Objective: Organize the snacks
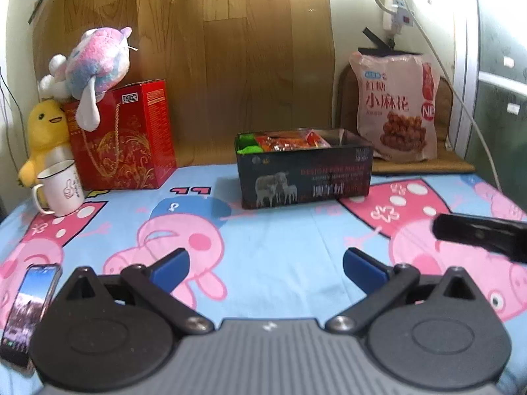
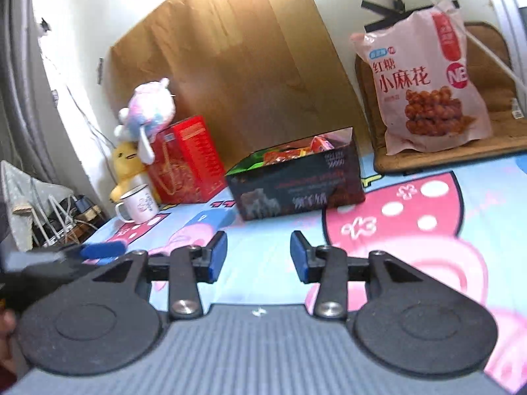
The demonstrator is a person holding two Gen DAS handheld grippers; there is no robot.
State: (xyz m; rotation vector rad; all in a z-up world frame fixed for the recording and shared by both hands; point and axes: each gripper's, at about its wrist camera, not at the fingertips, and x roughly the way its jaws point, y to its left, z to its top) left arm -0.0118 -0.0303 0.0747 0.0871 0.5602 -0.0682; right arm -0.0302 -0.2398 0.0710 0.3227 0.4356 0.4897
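A dark box (image 1: 304, 172) (image 2: 296, 181) stands on the cartoon-print cloth, filled with several red, orange and green snack packets (image 1: 283, 141) (image 2: 293, 154). Behind it to the right a big pink snack bag (image 1: 397, 105) (image 2: 425, 79) leans upright on a brown mat. My left gripper (image 1: 265, 268) is open wide over the cloth, well short of the box, with nothing between its blue pads. My right gripper (image 2: 258, 256) is open about halfway, also empty, in front of the box. A black part of the right gripper (image 1: 481, 233) shows at the right edge of the left wrist view.
A red gift box (image 1: 123, 138) (image 2: 186, 161) with plush toys (image 1: 95, 65) (image 2: 148, 112) on and beside it stands at the back left, a white mug (image 1: 61, 187) (image 2: 138, 204) in front. A phone (image 1: 28, 309) lies at the near left. A wood-grain board (image 1: 197, 49) lines the wall.
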